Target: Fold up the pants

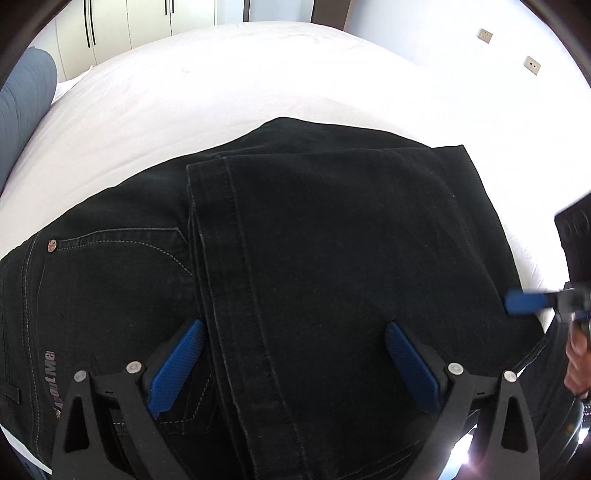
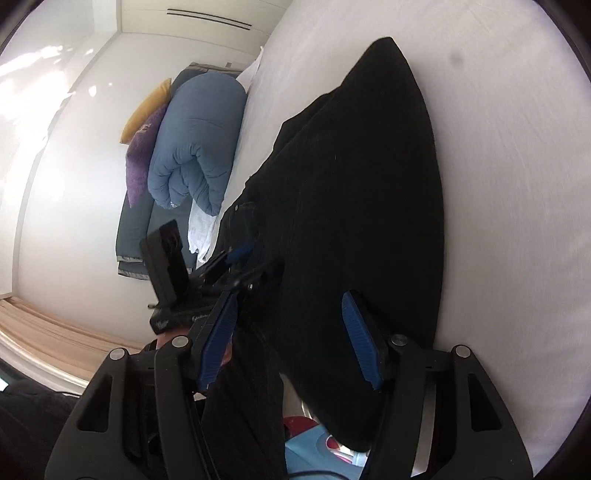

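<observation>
Pants: a pair of black denim pants (image 1: 332, 240) lies folded on the bed, the leg part laid back over the seat so that the hemmed leg ends cross the middle of the garment.
Details on the pants: a back pocket with pale stitching (image 1: 122, 266), a small metal rivet (image 1: 52, 245) and a strip of silver lettering (image 1: 50, 384) show on the uncovered part at the left of the left wrist view.
Near edge: in the right wrist view part of the dark cloth (image 2: 243, 398) hangs down over the side of the bed.
Left tongs: the left tongs (image 1: 291, 332), black with blue ribbed pads, hang just above the folded pants with the pads spread wide on either side of the leg hems; nothing is clamped between them.
Right tongs: the right tongs (image 2: 291, 325), of the same make, stand partly open at the near edge of the pants; dark cloth lies in the gap, but the pads do not press on it.
Bed: a white sheeted bed (image 1: 221, 92) carries the pants.
Further off: a rolled blue quilted duvet (image 2: 195, 147), a purple cushion (image 2: 142, 155) and a yellow cushion (image 2: 147, 107) lie beside the bed, a white wardrobe with dark bar handles (image 1: 110, 22) stands beyond it, and two wall sockets (image 1: 532, 65) sit on the wall.
</observation>
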